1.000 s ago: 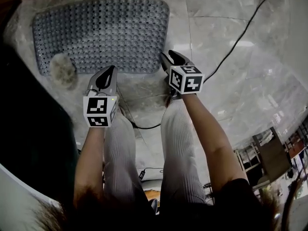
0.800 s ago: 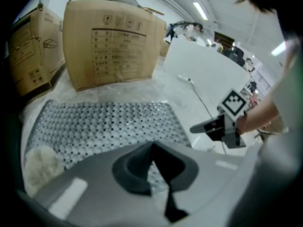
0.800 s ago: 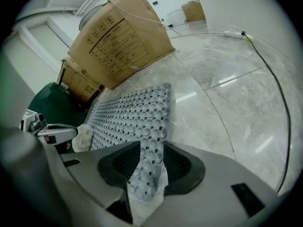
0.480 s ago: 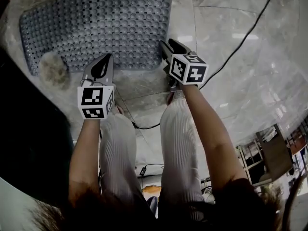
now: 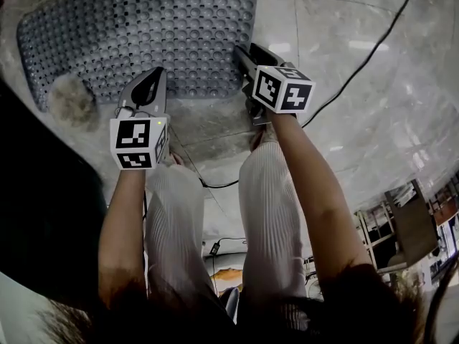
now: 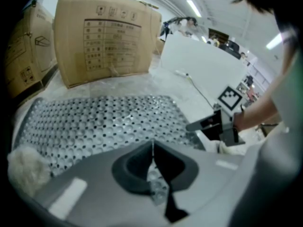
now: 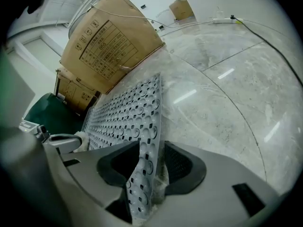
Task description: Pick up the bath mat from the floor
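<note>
The grey bath mat [image 5: 143,27], dotted with holes and bumps, lies flat on the marble floor. My left gripper [image 5: 151,79] is at its near edge; in the left gripper view [image 6: 152,146] the jaws are closed on a thin strip of mat [image 6: 104,122]. My right gripper [image 5: 244,53] is at the mat's near right corner. In the right gripper view [image 7: 152,149] the mat edge [image 7: 142,126] stands between the jaws, which are opening, with a gap at each pad.
A grey fluffy clump [image 5: 69,99] sits at the mat's near left corner. A black cable [image 5: 358,56] crosses the floor on the right. Cardboard boxes [image 6: 106,37] stand beyond the mat. The person's striped trouser legs [image 5: 265,192] are below the grippers.
Both grippers have moved forward onto the mat's near edge. The left one now reaches over the edge, and the right one sits at the corner.
</note>
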Motion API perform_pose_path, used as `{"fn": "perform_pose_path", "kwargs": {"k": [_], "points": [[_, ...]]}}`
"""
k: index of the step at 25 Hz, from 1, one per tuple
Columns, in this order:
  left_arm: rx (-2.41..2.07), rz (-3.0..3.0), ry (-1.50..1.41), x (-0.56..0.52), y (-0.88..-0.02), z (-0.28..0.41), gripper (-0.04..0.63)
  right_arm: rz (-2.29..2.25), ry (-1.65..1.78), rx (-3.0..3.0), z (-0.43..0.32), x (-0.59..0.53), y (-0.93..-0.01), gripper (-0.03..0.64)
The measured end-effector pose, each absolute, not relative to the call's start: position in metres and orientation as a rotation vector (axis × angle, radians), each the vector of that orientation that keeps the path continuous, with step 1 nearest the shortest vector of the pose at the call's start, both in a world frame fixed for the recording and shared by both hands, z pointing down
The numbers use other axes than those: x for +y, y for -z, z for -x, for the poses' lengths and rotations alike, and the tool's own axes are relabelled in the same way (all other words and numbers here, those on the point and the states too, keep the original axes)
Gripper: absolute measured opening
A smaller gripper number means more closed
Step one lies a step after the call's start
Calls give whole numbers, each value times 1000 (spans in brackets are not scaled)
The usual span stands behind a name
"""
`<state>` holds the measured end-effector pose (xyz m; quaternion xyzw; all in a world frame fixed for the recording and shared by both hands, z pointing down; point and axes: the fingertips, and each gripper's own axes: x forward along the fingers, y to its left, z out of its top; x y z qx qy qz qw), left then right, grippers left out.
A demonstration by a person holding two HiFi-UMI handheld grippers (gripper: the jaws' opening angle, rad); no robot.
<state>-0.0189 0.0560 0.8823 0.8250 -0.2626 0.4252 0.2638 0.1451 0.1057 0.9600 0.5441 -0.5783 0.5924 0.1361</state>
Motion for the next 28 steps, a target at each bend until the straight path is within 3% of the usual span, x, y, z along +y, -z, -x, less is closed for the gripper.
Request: {"fn": "perform_pose_path", "kwargs": {"k": [15, 17, 22, 28], "points": [[-713, -2229, -1104, 59, -889, 25, 14, -1554, -1757, -1749, -130, 105, -960, 138], [-709, -2228, -1097, 61, -889, 26, 14, -1567, -1792, -1748, -125, 105, -959, 163], [-701, -2225, -1086, 65, -890, 29, 15, -1559, -1957, -1742, -123, 105, -958, 146], [-691, -2221, -1080, 68, -894, 31, 14, -1474, -1873, -1745, -117, 107, -960, 126]]}}
